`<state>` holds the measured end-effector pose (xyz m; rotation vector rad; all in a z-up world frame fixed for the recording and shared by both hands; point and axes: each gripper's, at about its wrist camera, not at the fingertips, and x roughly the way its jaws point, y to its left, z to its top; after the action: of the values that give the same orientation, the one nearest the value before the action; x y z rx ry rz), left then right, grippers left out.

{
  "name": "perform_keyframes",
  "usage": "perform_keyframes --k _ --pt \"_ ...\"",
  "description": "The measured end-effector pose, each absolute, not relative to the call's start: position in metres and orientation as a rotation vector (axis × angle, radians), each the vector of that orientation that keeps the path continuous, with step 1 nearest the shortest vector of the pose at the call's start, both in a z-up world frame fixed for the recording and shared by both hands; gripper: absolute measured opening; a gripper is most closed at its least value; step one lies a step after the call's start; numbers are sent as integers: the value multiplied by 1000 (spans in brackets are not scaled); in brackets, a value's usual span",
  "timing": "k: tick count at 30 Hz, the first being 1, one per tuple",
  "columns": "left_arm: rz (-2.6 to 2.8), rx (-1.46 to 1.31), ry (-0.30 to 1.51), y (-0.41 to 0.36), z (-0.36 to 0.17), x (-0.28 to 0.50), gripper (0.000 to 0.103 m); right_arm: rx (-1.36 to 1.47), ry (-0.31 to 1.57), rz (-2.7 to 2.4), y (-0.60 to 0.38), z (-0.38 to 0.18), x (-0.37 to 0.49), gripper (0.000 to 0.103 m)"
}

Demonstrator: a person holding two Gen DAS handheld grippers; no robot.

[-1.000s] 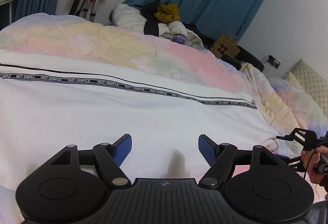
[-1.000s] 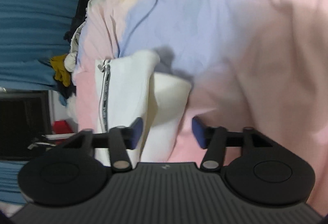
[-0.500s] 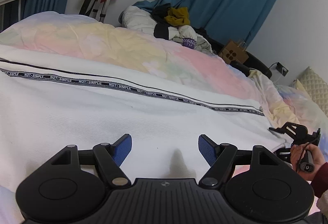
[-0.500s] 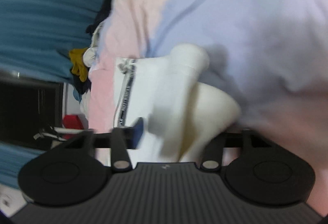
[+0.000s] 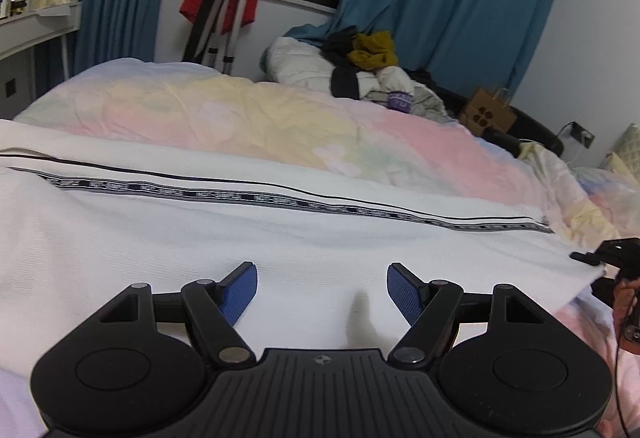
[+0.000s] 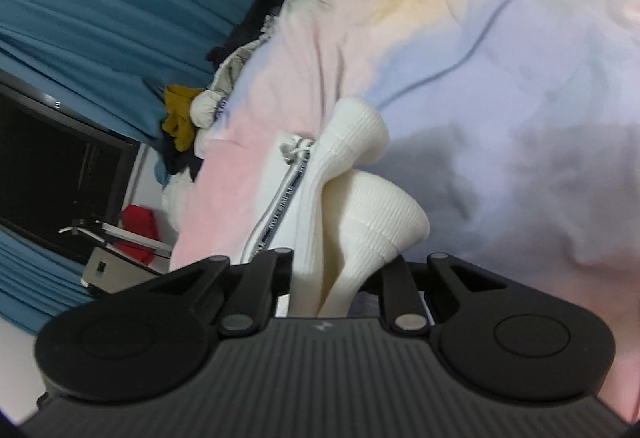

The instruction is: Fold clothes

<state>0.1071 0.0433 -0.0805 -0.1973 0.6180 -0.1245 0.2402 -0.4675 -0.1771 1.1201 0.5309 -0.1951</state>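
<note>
White trousers (image 5: 224, 238) with a black lettered side stripe lie stretched across the pastel bed cover (image 5: 280, 117). My left gripper (image 5: 322, 292) is open and empty, just above the white cloth near its near edge. My right gripper (image 6: 336, 278) is shut on the ribbed cuff end of the trousers (image 6: 368, 205) and lifts it off the bed; the cloth hides its pads. The right gripper also shows at the right edge of the left wrist view (image 5: 616, 258).
A heap of loose clothes (image 5: 360, 73) lies at the far side of the bed. A brown paper bag (image 5: 486, 115) stands to the right of it. Blue curtains, a dark window and a drying rack with a red garment (image 5: 218, 7) stand behind.
My right gripper has closed on the trouser cuff and raised it. My left gripper has tilted up a little and stayed open over the cloth.
</note>
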Motion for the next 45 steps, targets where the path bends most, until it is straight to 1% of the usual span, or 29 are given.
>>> perform_keyframes --k 6,10,13,17,19,25,29,33,37,40,45 --pt "-73 -160 616 45 -78 106 74 1019 509 -189 -453 -168 235 16" --pt "-44 -138 581 50 -76 102 75 970 490 -186 -449 -162 236 16" --pt "-43 -113 632 49 -83 108 75 944 487 -197 -446 -160 237 16" --pt "-52 -8 726 39 -101 117 75 882 481 -191 -442 -161 238 16" --pt "-60 21 741 36 -106 118 79 842 484 -196 -438 -161 239 16" --pt "-72 33 730 36 -111 115 80 869 441 -222 -433 -158 235 16" --pt "-72 -9 714 40 -104 113 80 900 400 -240 -428 -153 231 16" --pt "-75 -98 676 51 -90 109 80 771 314 -212 -404 -121 230 16" --pt "-56 -191 586 68 -66 97 80 621 179 -155 -360 -78 221 16" --pt "-36 -245 492 86 -45 85 80 492 115 -93 -314 -48 220 17" --pt "45 -349 356 122 -15 67 80 179 63 102 -210 -11 215 17"
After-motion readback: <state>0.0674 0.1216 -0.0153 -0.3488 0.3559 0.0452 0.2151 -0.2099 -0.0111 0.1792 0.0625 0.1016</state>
